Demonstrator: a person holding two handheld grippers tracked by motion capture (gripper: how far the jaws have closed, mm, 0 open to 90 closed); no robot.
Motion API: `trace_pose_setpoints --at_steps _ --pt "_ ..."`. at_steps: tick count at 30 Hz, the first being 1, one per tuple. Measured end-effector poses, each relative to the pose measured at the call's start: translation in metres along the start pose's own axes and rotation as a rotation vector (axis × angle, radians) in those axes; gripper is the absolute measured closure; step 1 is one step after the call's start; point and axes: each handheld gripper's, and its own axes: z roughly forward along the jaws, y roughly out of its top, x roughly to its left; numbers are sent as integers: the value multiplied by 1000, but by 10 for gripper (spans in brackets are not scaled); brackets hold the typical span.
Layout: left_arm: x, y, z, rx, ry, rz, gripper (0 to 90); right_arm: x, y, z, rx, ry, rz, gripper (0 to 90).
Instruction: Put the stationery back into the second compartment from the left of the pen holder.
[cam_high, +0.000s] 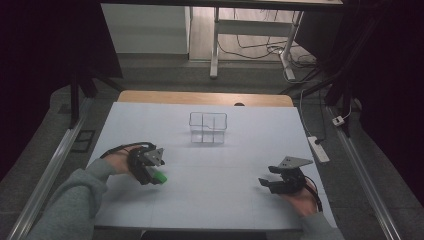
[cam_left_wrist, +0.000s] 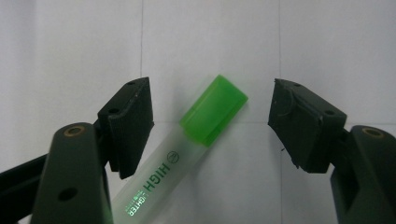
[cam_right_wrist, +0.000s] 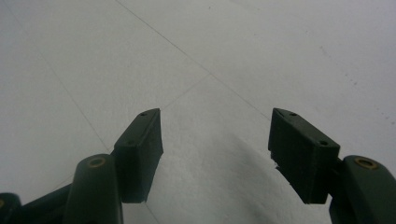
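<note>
On the left side of the white bench (cam_high: 210, 165), a green-capped highlighter (cam_left_wrist: 187, 144) lies flat on the sheet, directly under the left gripper (cam_high: 156, 175). Seen in the left gripper view, its frosted barrel runs diagonally from the lower left up to the green cap (cam_left_wrist: 214, 110), which sits in the gap between the two jaws. The jaws stand open: neither pad presses on the pen, though the barrel passes close by, and partly behind, the pad on the left of that view, while the other pad is well apart from the cap.

Judged from its look, the highlighter is light, stiff plastic, smooth and likely to roll or skid if nudged on one side. The barrel just below the cap seems the best place to take hold, squeezed across its width; because the pen lies askew to the jaws, a closing pinch could twist it unless the hand turns to square up.

Over at the right, the right gripper (cam_high: 272, 184) hovers low above bare bench, its jaws open and holding nothing. A clear divided container (cam_high: 208, 127) stands farther back near the middle.
</note>
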Motion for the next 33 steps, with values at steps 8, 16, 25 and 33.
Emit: trace_pose_setpoints --at_steps 8,16,25,33 --pt "6 0 11 33 -42 10 304 0 0 0 2 -2 4 341" --pt "11 2 16 63 -69 46 340 -1 -1 2 10 -1 8 340" --pt "16 -1 20 73 -73 74 457 -2 -1 2 15 -6 18 339" --pt "14 -1 19 61 -82 137 626 -1 -1 2 12 2 12 337"
